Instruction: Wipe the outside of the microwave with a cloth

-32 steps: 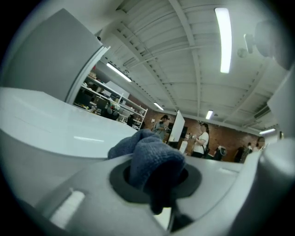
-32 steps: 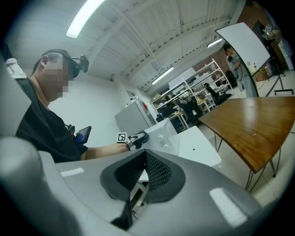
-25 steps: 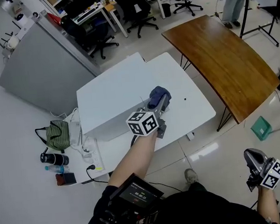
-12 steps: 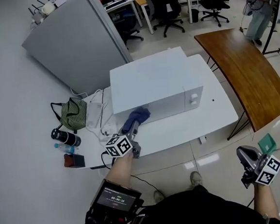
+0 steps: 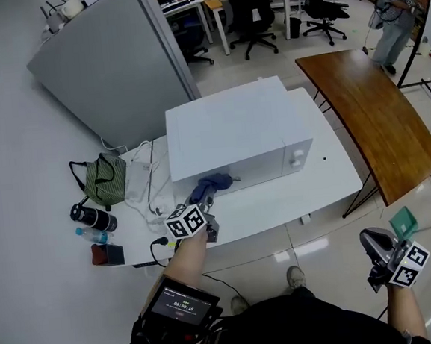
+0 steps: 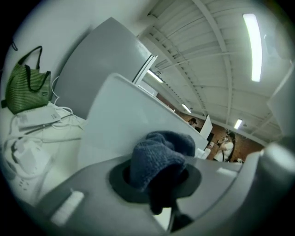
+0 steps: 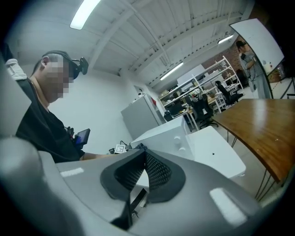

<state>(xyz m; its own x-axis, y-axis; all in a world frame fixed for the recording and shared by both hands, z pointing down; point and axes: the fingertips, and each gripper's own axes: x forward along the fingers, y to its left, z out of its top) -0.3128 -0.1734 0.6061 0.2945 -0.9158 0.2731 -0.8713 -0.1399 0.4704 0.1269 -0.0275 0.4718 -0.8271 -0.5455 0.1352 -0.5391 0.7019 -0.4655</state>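
Left tongs [image 5: 205,198] are clamped on the blue cloth [image 5: 211,182]. The left gripper view shows the cloth [image 6: 159,154] bunched between the jaws and bulging out past them.

The cloth lies against the lower left of the front face of the microwave [image 5: 234,132], just above the white worktop [image 5: 278,199]. The microwave stands at frame centre, its knobs at the right end of that face.

A second ago the cloth sat at the right end of the front. Half a second ago it had reached the left end, where it remains.

Right tongs [image 5: 370,241] hang at lower right of the frame, well apart from the worktop, placed as before. In the right gripper view the jaws [image 7: 143,173] are closed together with nothing between them.

A green bag [image 5: 100,181] lies at the worktop's left end.
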